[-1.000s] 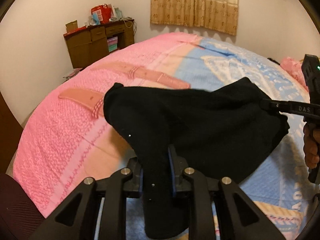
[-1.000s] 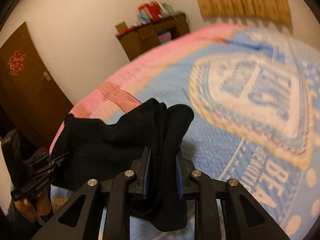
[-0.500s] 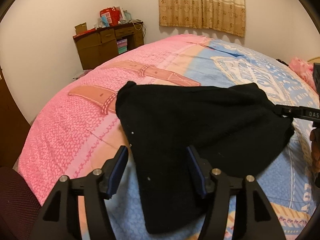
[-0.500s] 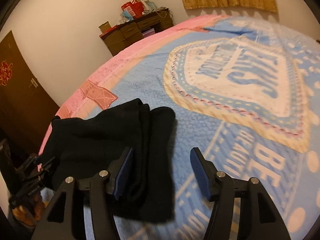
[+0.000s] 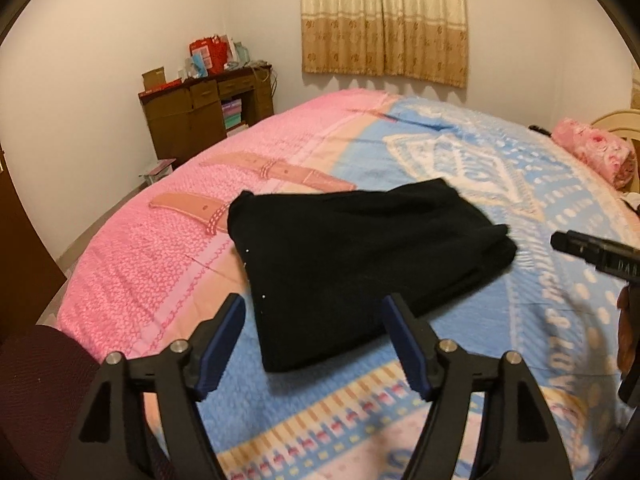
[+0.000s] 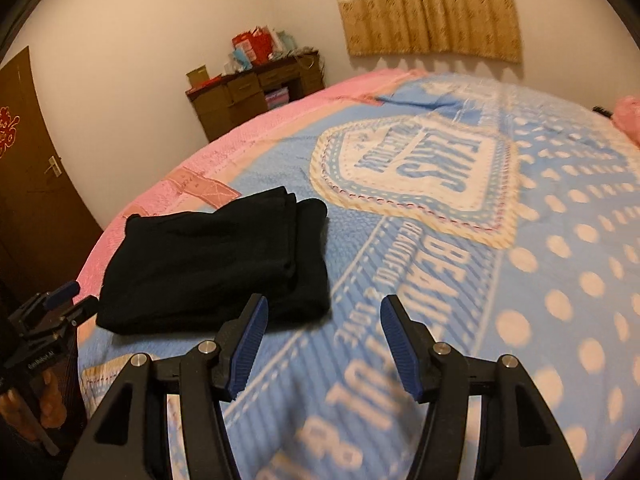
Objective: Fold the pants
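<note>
Black pants lie folded into a compact bundle on a bedspread of pink and light blue, straddling the seam where the two colours meet. The left gripper is released, its blue-padded fingers spread wide just short of the bundle's near edge and holding nothing. The right gripper is likewise spread apart and empty, set beside the bundle's right end above the bedspread's printed lettering. In the left wrist view the tip of the right gripper enters from the right edge, near the pants but apart from them; in the right wrist view the left gripper and the hand holding it show at the lower left, close to the bundle's corner. Nothing lies between either pair of fingers and the cloth. Around the bed: a brown wooden desk against the far wall, piled with red bags and boxes; beige patterned curtains; a pink floral pillow at the far right; a dark wooden door at left; and a maroon chair at the lower left corner.
</note>
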Tool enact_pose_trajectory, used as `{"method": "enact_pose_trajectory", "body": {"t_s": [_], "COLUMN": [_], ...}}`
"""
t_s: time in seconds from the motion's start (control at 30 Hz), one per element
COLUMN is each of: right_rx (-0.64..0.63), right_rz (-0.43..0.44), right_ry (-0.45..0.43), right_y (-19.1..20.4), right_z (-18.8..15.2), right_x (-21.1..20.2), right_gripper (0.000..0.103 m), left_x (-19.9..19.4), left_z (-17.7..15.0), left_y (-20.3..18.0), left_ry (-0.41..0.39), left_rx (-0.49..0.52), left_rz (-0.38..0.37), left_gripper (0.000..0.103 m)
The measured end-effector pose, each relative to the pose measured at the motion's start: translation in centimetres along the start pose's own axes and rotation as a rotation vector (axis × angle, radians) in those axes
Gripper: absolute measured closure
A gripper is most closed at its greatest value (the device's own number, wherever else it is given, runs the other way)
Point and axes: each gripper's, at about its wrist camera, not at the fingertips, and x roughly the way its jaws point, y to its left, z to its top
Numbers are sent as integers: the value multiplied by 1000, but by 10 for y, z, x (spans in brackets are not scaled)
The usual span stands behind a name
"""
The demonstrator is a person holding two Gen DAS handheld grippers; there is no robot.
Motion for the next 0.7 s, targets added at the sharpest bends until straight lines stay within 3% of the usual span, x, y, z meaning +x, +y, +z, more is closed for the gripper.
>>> {"method": "enact_pose_trajectory", "body": {"t_s": [0.33,0.5,0.7], "right_rx": [-68,-95,-108], "right_rz": [-39,-41,-35], "right_ry": [-150,-174,-167], "right_y": [41,53,62], "right_z": [-25,-25,-30], "right_x": [-76,-89,-93], "right_gripper": [39,36,36], "left_x": [-37,-41,-40], "left_z": [3,2,1], "left_y": [-2,-2,-3], "left_ry": [-63,-66,-61], "left_rx": [-37,-36,-37], "left_rz": [-27,-37,-44], "left_gripper": [23,17,16]}}
